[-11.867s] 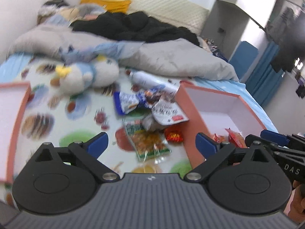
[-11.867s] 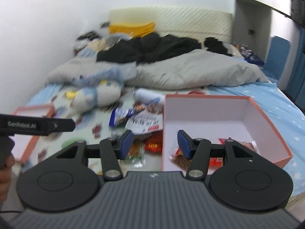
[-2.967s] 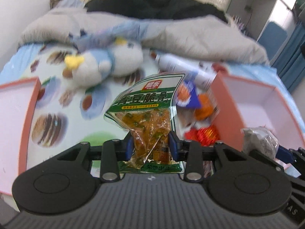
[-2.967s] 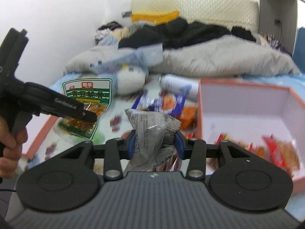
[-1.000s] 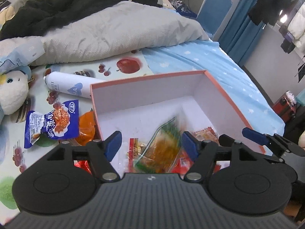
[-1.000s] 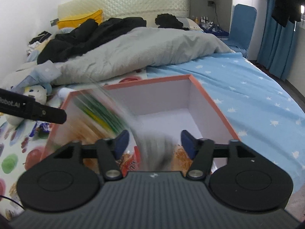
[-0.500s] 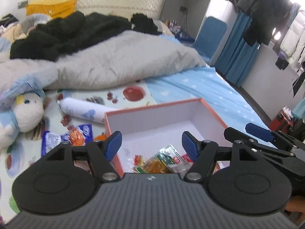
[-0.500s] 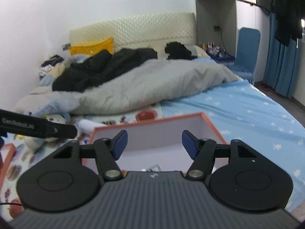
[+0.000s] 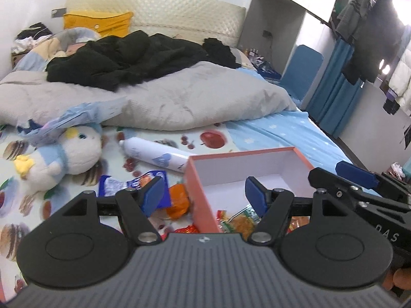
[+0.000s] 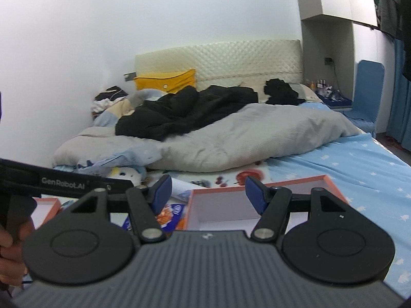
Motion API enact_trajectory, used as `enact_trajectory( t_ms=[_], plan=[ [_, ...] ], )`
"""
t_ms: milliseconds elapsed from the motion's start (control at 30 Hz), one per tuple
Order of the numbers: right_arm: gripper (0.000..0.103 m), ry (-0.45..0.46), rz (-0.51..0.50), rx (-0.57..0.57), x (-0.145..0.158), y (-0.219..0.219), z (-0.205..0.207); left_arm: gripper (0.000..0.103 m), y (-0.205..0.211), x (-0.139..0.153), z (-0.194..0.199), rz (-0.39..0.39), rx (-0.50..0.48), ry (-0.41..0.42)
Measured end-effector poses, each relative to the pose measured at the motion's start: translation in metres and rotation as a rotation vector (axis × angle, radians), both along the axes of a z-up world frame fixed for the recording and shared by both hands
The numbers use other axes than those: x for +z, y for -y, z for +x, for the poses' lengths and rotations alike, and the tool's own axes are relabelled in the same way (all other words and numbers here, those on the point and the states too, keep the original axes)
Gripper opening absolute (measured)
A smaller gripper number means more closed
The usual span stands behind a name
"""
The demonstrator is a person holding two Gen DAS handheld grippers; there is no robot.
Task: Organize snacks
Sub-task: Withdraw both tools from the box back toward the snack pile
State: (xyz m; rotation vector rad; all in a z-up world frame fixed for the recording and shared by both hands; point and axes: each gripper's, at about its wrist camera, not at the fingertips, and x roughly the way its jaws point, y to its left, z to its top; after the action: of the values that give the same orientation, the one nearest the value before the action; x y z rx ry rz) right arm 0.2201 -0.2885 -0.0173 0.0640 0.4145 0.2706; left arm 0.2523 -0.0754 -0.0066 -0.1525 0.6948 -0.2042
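Snacks are split between two places, and the orange box (image 9: 199,192) is the landmark for both. Inside it, against its near left wall, lie a few packets (image 9: 239,220), green-and-yellow wrappers among them. Just outside that same wall, on the fruit-print sheet (image 9: 38,179), lie a blue-and-white packet (image 9: 120,186), an orange packet (image 9: 177,200) and a red one (image 9: 187,229). My reading is that the box is the collecting place and the loose three are what remains to be moved.

Both tongs stand wide with nothing between their pads. The left gripper (image 9: 204,192) hangs above the box's near left corner, its span straddling the wall. The right gripper (image 10: 205,186) looks over the box's near edge toward the headboard, and from the left wrist view it shows as a black arm with a blue pad to the right of the box. Empty and raised, they look ready for the next pick, probably on the loose packets left of the box.

A white bottle (image 9: 156,155) lies behind the box's far left corner, and a plush penguin (image 9: 61,154) sits well left of it; neither looks like a snack.

Much is hidden. Each gripper's body covers the near part of the box, so how many packets it holds cannot be counted. The red packet is mostly cut off. A second orange-edged tray (image 10: 47,204) shows far left of the box in the right wrist view, but its contents cannot be made out.
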Motion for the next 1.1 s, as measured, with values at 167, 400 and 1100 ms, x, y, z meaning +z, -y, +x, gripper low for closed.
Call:
enact_trajectory(
  t_ms=[167,400,1100],
  plan=[
    [0.065,-0.004,-0.013,0.029,-0.004,-0.019,-0.011,0.074,-0.025,-0.01,-0.015,-0.004,0.032,-0.021],
    [0.065,-0.017,-0.031,0.045,-0.016,-0.044,-0.031,0.074,-0.047,-0.027,-0.034,-0.023,0.047,-0.047],
    [0.065,-0.156,-0.178,0.088,-0.071,-0.097,-0.068,0.076,-0.108,-0.102,-0.103,-0.034,0.044,-0.187]
  ],
)
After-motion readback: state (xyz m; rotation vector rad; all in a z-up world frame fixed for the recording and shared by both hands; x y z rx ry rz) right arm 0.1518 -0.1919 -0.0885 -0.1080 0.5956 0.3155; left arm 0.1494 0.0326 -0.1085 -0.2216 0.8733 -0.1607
